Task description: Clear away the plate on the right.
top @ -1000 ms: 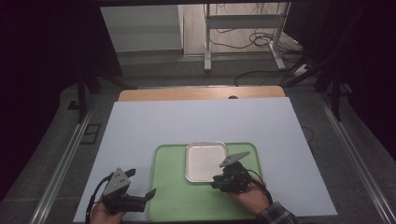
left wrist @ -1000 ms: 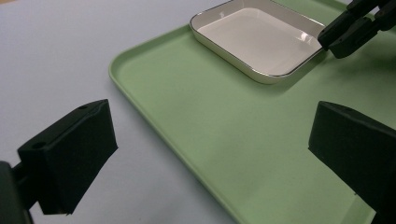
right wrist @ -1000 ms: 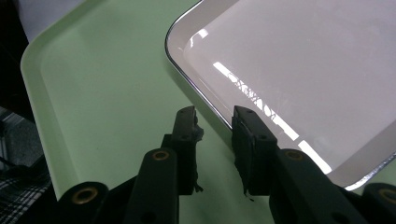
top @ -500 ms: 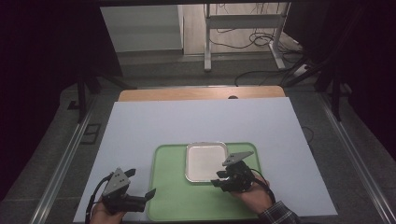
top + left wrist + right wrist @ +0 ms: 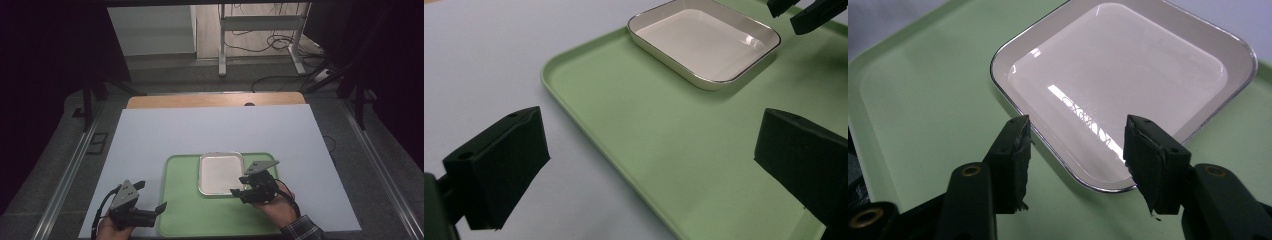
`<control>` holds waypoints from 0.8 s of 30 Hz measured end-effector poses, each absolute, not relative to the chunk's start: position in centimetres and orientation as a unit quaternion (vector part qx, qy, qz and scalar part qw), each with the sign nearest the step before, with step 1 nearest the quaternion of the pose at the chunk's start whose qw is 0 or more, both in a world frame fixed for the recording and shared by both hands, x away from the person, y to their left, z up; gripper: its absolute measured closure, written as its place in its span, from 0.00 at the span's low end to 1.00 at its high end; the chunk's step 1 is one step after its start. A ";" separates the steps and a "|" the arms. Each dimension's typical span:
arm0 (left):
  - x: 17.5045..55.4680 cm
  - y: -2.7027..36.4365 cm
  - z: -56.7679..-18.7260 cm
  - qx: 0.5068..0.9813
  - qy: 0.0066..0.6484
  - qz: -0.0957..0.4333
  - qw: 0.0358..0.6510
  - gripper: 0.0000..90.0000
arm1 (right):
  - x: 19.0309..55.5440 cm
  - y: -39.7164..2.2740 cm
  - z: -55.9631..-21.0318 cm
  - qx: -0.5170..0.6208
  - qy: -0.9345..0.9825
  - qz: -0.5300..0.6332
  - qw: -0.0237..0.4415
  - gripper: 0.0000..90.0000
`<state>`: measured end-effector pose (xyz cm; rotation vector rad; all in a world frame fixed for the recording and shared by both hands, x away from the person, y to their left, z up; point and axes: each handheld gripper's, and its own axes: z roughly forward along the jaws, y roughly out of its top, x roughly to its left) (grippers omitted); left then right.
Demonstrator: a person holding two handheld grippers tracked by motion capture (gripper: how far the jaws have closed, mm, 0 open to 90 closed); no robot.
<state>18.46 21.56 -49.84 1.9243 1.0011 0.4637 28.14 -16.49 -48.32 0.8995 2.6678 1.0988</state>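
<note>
A white rectangular dish (image 5: 220, 173) with rounded corners and a thin silver rim lies flat on the far middle part of a light green tray (image 5: 200, 220), which sits on the white surface (image 5: 200, 130) near the person's edge. The dish is empty and glossy, with ceiling light reflected in its floor; no brand, label or writing can be read on it, on the tray or on either tool.

The right hand-held gripper (image 5: 239, 189) hovers at the dish's near right corner. In the right gripper view its two black jaws stand apart on either side of that corner of the dish (image 5: 1118, 80), one over the green tray (image 5: 923, 100) and one over the rim, with neither pad pressing on it. The jaws have just been opening, and the corner of the dish lies between them, ungripped.

The left hand-held gripper (image 5: 150, 206) rests low at the tray's near left corner, well apart from the dish. In the left gripper view its jaws are spread wide, one over the white surface (image 5: 484, 60) and one over the tray (image 5: 664, 150), with nothing held. The dish (image 5: 704, 42) shows farther off in that view.
</note>
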 end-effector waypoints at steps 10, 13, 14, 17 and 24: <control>18.5 21.6 -49.8 0.776 0.405 0.187 0.446 0.01 | 27.8 -16.9 -47.6 0.287 0.881 0.366 0.080 0.44; 18.5 21.6 -49.8 0.776 0.405 0.187 0.446 0.01 | 27.8 -17.2 -47.4 0.289 0.879 0.371 0.083 0.41; 18.5 21.6 -49.8 0.776 0.405 0.187 0.446 0.01 | 27.8 -17.3 -47.3 0.291 0.877 0.372 0.083 0.40; 18.5 21.6 -49.8 0.776 0.405 0.187 0.446 0.01 | 27.8 -17.7 -47.1 0.291 0.877 0.373 0.088 0.39; 18.5 21.6 -49.8 0.775 0.406 0.187 0.446 0.01 | 27.7 -18.3 -46.8 0.291 0.876 0.371 0.103 0.35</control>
